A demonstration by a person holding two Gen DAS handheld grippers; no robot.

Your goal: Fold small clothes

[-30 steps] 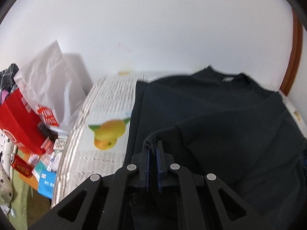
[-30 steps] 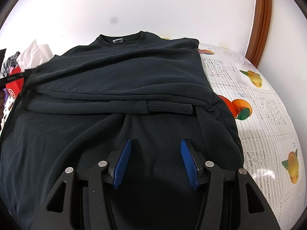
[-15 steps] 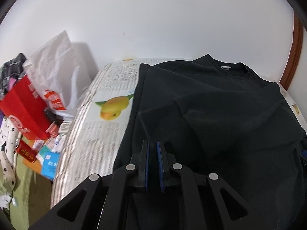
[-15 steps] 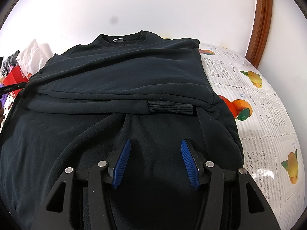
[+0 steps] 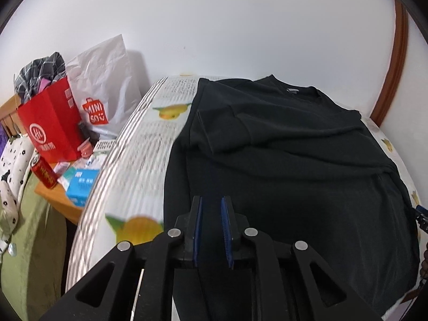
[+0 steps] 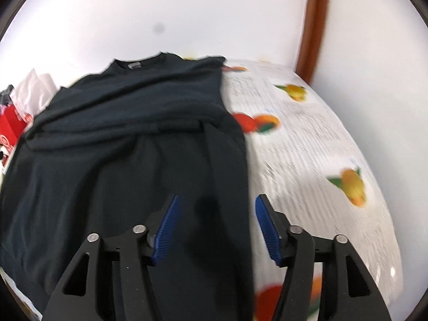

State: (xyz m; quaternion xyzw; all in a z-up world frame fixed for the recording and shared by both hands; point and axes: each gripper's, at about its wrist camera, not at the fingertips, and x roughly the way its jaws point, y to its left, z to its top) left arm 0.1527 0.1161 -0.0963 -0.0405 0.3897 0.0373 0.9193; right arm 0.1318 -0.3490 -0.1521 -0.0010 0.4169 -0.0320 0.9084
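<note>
A black sweatshirt [image 5: 281,160] lies flat on the fruit-printed tablecloth [image 5: 144,160], collar toward the wall. Its left sleeve [image 5: 222,125] is folded across the chest. My left gripper [image 5: 212,200] hovers over the shirt's lower left part. Its jaws are opening, a narrow gap shows, and nothing sits between the pads. In the right wrist view my right gripper [image 6: 217,199] stands over the right side edge of the sweatshirt [image 6: 120,147]. Those jaws are also opening wide, and the cloth lies below them, not pinched. The picture there is blurred.
Left of the table stand a red paper bag [image 5: 50,125] and a white shopping bag [image 5: 104,93], with a blue box [image 5: 80,184] and a red can [image 5: 44,172] on a low wooden surface. A brown wooden frame [image 6: 313,26] runs up the wall at right. Tablecloth [image 6: 307,147] shows right of the shirt.
My left gripper let go of the ribbed sleeve cuff, drew back toward the shirt's lower left and parted slightly. My right gripper slid right to the shirt's side edge and widened.
</note>
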